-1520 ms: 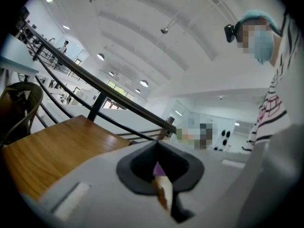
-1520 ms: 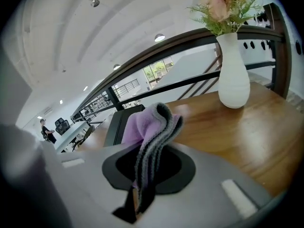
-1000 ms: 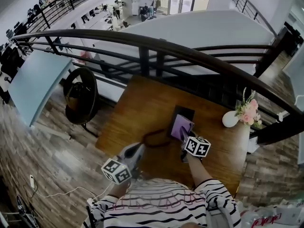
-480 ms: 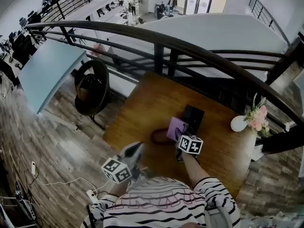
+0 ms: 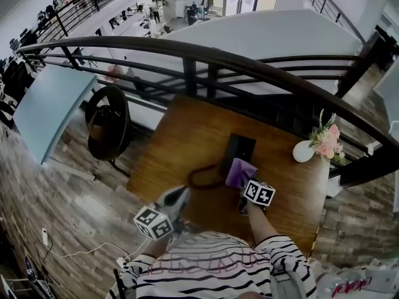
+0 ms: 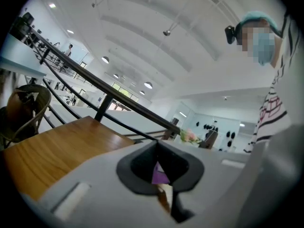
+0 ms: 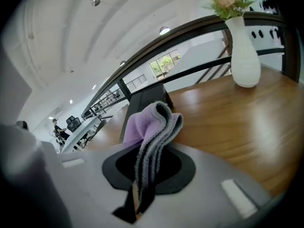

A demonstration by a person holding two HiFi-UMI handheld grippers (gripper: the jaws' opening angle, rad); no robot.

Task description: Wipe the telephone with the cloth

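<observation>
Head view: telephone [image 5: 242,147] dark, on bench [image 5: 181,142], long axis running away from you toward railing [image 5: 249,72]. Cloth [image 5: 240,172] on its near end, clamped in your right gripper [image 5: 244,182], just behind it. Left gripper [image 5: 176,199] jaws together, empty, well apart at bench near edge.
</observation>
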